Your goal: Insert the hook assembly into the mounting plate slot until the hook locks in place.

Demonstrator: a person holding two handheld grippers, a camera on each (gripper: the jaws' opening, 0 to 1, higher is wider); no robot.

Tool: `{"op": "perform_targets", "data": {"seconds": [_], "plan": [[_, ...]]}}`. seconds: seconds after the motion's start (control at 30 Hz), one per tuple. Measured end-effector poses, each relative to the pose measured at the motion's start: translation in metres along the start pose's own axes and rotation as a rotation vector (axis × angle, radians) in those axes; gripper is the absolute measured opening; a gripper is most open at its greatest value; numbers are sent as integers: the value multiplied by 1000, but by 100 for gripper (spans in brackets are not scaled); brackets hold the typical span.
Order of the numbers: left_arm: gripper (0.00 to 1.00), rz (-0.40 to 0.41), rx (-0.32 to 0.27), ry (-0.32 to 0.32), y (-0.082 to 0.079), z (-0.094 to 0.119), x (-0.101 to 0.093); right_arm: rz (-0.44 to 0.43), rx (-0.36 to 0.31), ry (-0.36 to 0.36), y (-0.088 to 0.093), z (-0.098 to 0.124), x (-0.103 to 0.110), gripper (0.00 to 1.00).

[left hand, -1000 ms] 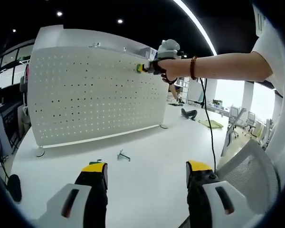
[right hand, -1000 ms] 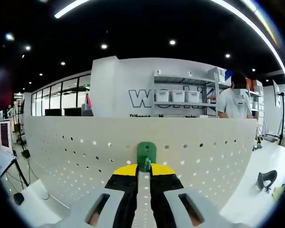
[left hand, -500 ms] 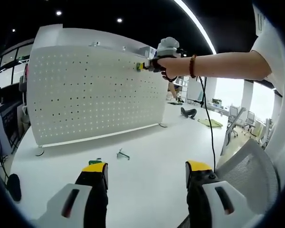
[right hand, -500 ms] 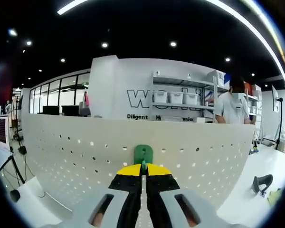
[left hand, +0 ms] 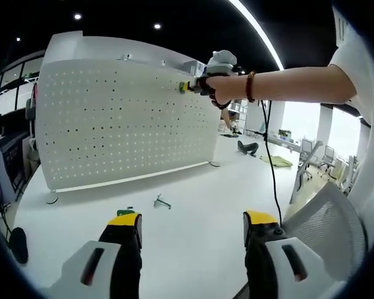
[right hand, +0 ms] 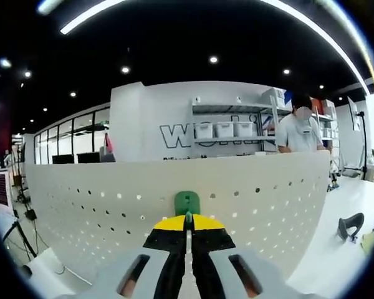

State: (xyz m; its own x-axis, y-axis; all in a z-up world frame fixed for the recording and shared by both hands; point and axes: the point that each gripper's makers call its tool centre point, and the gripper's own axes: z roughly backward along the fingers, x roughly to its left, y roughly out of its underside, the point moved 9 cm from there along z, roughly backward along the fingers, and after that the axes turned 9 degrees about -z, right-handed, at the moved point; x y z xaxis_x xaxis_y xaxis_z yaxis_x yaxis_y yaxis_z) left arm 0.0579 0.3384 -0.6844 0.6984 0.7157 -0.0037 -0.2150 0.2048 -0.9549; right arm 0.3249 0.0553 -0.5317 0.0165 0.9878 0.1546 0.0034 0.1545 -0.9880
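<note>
Left gripper view: left hand-held gripper (left hand: 192, 227) low over the white bench (left hand: 193, 205), yellow-tipped jaws spread wide apart with nothing between them. Ahead, upright white perforated mounting plate (left hand: 118, 124) standing on the bench on small feet. On the bench in front of the plate, a small green-and-metal hook piece (left hand: 161, 201) lying loose, well apart from the jaws; another small green bit (left hand: 129, 212) just past the left jaw tip. High against the plate near its upper right corner, right hand-held gripper (left hand: 202, 86) held by a hand (left hand: 223, 89) on an outstretched arm with a beaded bracelet (left hand: 251, 88), yellow tip pressed toward the plate. Black cable (left hand: 273, 180) hanging from the arm. Mesh chair back (left hand: 327, 224) at lower right.

Right gripper view: right hand-held gripper (right hand: 187, 223) with jaws closed on the green hook assembly (right hand: 187, 204), gap only a thin slit. Hook's green tab standing upright just beyond the yellow tips, against the face of the mounting plate (right hand: 100, 205) close to its top edge; whether seated in a slot cannot be told. Beyond the plate, a wall with shelving (right hand: 227, 134) and storage bins, and a person (right hand: 302, 131) standing at right
</note>
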Motion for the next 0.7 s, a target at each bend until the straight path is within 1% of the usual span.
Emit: {"op": "perform_targets", "data": {"seconds": [0.1, 0.2, 0.3, 0.33, 0.37, 0.4, 0.43, 0.47, 0.5, 0.57, 0.6, 0.67, 0.7], "plan": [[68, -1, -1, 0, 0, 0, 0, 31, -7, 9, 0, 0, 1, 0], [67, -2, 2, 1, -1, 0, 1, 125, -18, 7, 0, -1, 1, 0], [67, -4, 0, 2, -1, 0, 1, 104, -15, -6, 0, -1, -1, 0], [67, -3, -1, 1, -1, -1, 1, 79, -22, -14, 0, -1, -2, 0], [67, -3, -1, 3, -1, -1, 1, 30, -33, -23, 1, -2, -2, 0], [67, -4, 1, 5, -1, -1, 0, 19, -31, -28, 1, -2, -4, 0], [67, -6, 2, 6, -1, -1, 0, 76, -26, -23, 1, -2, -2, 0], [67, -7, 1, 6, -1, -1, -1, 212, -3, -17, -2, -2, -1, 0], [67, -3, -1, 9, -1, -2, -1, 216, 4, -20, -2, -2, -1, 0], [67, 0, -2, 13, -1, -3, -2, 51, 10, -35, -1, -1, -2, 0], [67, -1, 1, 17, -1, -4, -2, 38, 12, -38, -2, -1, -4, 0], [67, -12, 5, 26, -2, -5, -4, 46, 14, -37, -2, -1, -4, 0], [67, -15, 2, 28, -3, -5, -4, 34, 16, -37, -2, -1, -5, 0]]}}
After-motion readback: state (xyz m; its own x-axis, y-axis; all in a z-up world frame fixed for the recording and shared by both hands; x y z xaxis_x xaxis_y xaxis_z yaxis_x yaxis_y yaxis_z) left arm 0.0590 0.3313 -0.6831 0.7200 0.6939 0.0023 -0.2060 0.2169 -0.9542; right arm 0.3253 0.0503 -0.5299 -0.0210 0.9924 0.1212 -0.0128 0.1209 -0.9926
